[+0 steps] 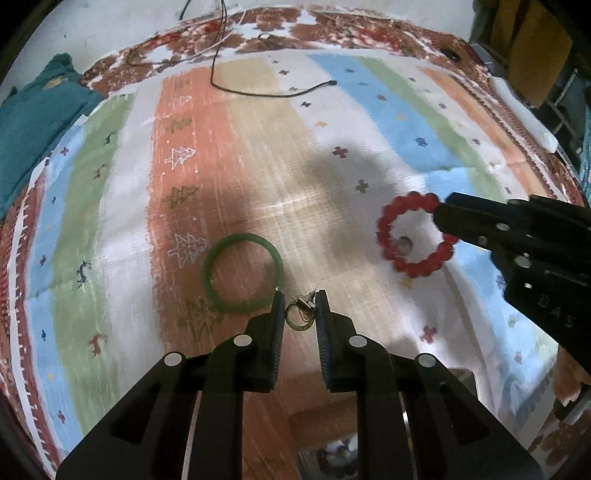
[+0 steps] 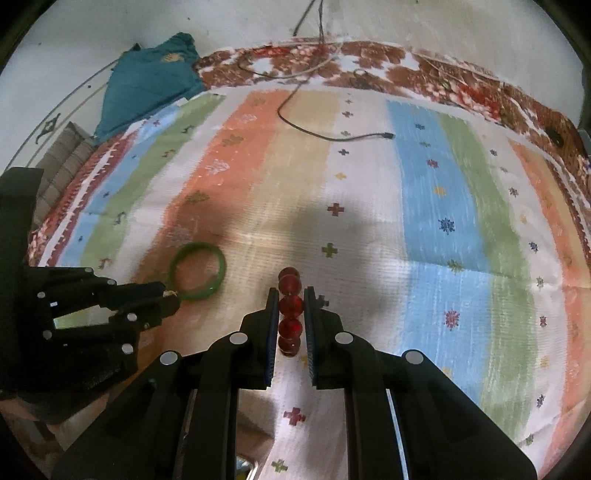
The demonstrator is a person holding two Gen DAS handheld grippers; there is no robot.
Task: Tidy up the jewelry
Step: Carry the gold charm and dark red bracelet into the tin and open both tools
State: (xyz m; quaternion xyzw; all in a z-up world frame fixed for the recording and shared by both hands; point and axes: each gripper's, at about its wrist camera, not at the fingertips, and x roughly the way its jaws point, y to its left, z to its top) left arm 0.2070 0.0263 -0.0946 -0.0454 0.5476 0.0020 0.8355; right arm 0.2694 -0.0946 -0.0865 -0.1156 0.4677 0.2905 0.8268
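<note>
Over the striped cloth (image 1: 258, 166): both grippers loaded.
Your L fingers (image 1: 277, 317) pinch a small ring (image 1: 297, 318); R fingers (image 2: 309, 321) clamp red beads (image 2: 291, 306). Green bangle (image 1: 242, 273) lies just left of L, nearer it.

Striped patterned bedspread (image 2: 424, 192), teal cloth (image 2: 147, 85) at far corner, black cable (image 2: 325, 136) trailing, pale wall (image 2: 406, 18) behind.

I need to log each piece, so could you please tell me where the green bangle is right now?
The green bangle lies flat on the striped cloth, just left of the left gripper, which holds a small ring; it is not held.
</note>
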